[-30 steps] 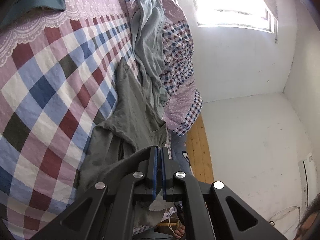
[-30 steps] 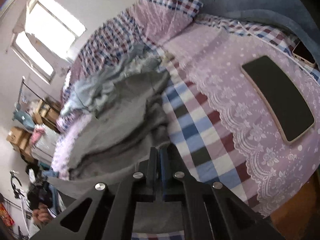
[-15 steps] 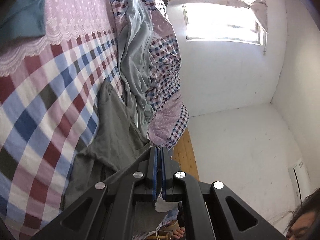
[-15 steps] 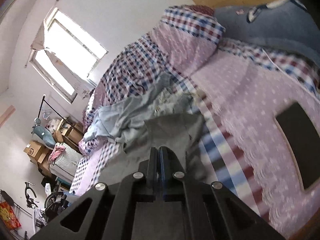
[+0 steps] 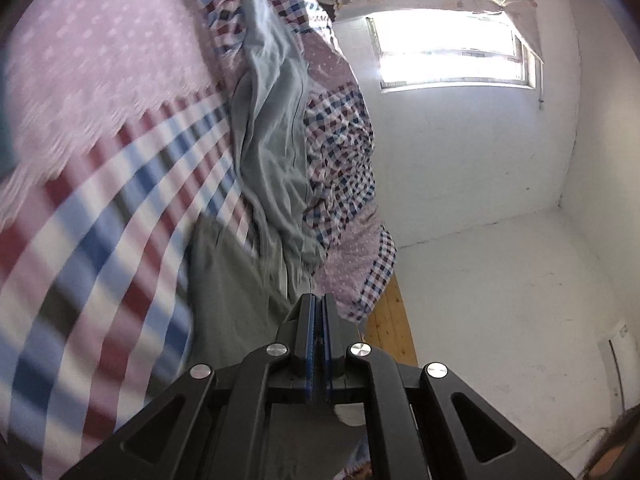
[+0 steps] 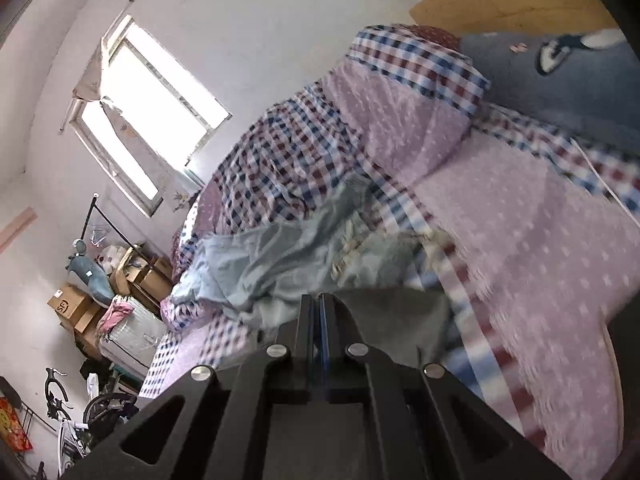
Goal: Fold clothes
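— So, what has the left gripper [image 5: 317, 312] got?

— Its blue-lined jaws are pressed together with only a sliver between them, and the grey garment [image 5: 236, 312] runs up from the bed right under them. A pale scrap of cloth shows below the jaws, so it looks pinched on that garment, though the contact itself sits behind the fingers.

— And the right gripper [image 6: 315, 312]?

— Same posture, jaws drawn close. The grey garment [image 6: 396, 312] spreads just beyond and beneath its tips; whether cloth is actually caught between them I cannot tell from the right wrist view.

— Where does the garment lie?

— On the checked bedsheet [image 5: 100, 248], red, blue and white squares, much of it blurred. One edge of it touches a crumpled pale blue garment [image 5: 276, 152] that lies along the bunched checked quilt [image 5: 340, 160].

— Anything else on the bed?

— A pink dotted cover with a lace edge [image 5: 100, 60] by the sheet. In the right wrist view a dark blue blanket [image 6: 568, 88] lies at the far end of the bed.

— And the room?

— A bright window [image 5: 448, 40] in a white wall, a wooden floor [image 5: 388, 332] — and off to one side cardboard boxes [image 6: 72, 308].
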`<action>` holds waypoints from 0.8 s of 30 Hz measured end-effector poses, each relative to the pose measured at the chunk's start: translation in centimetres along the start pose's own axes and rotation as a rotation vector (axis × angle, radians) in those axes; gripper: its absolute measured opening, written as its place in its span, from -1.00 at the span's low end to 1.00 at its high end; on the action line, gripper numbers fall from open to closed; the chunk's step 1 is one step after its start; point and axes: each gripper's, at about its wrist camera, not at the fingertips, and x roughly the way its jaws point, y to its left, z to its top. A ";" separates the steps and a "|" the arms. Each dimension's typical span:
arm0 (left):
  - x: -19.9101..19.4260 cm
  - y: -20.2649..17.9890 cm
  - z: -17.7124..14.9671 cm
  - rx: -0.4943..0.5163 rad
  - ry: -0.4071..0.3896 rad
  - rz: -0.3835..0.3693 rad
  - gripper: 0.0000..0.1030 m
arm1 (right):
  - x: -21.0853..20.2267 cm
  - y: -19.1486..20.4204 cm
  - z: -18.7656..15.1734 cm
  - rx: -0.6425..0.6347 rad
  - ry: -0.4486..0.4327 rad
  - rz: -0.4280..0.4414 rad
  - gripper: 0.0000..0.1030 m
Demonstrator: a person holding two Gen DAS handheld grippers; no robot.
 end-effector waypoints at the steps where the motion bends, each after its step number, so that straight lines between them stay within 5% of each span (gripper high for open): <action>1: 0.6 -0.3 0.7 0.005 -0.005 0.004 -0.97 | 0.9 0.4 0.9 -0.014 -0.006 -0.003 -0.99; 15: 12.5 0.9 9.9 0.049 -0.022 0.239 -0.97 | 14.1 0.5 8.1 -0.050 0.009 -0.134 -0.99; 24: 17.8 6.0 11.7 0.033 0.004 0.521 -0.86 | 24.9 -4.1 7.2 -0.054 0.239 -0.339 -0.91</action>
